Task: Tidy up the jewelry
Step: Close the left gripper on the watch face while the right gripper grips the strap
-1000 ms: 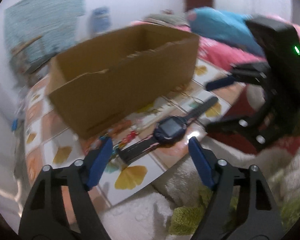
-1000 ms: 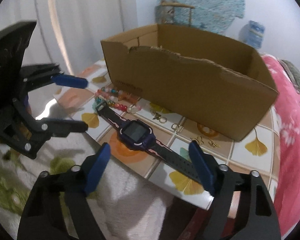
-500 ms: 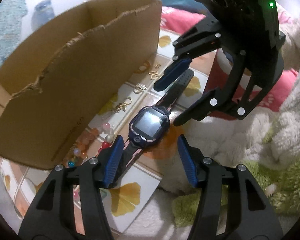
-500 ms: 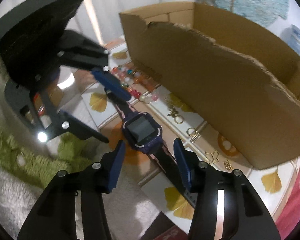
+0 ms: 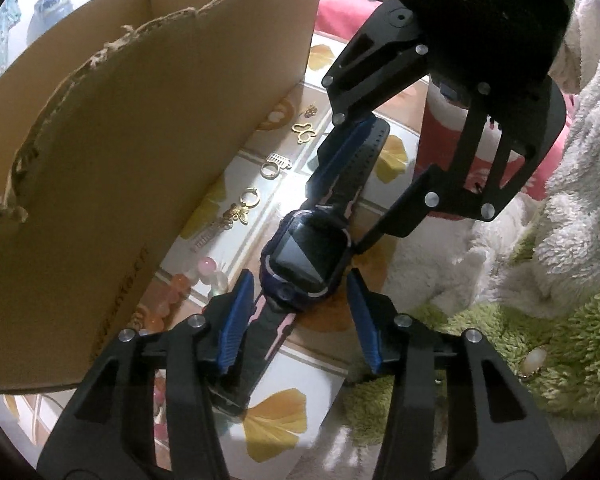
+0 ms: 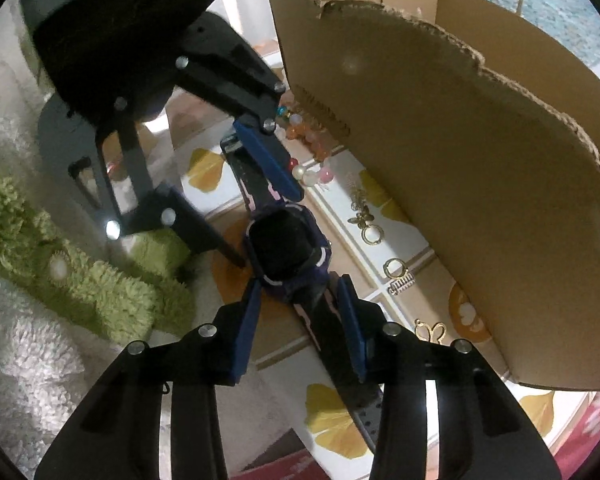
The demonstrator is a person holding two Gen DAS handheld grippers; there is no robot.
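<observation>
A dark blue smartwatch [image 5: 306, 256] with a black strap lies flat on the ginkgo-patterned board [image 5: 276, 420]. My left gripper [image 5: 300, 300] straddles the near strap just below the watch case; its jaws are closing and one pad still stands clear. From the opposite end, my right gripper [image 5: 336, 218] straddles the far strap. In the right wrist view the watch [image 6: 284, 252] sits at the tips of my right gripper [image 6: 300, 292], whose jaws are closing around the strap with a gap on the left. My left gripper [image 6: 268, 230] is opposite it.
A torn cardboard box [image 5: 140, 140] [image 6: 480, 160] stands right behind the watch. Between them lie a bead bracelet [image 5: 208, 272] [image 6: 312, 176], a gold hoop earring [image 5: 250, 196] [image 6: 372, 234] and a butterfly charm [image 5: 304, 132] [image 6: 432, 332]. A fluffy white and green blanket [image 5: 540, 320] borders the board.
Both grippers have tilted down and come in over the watch from opposite ends. Their jaws have narrowed around the strap. The watch has not moved.
</observation>
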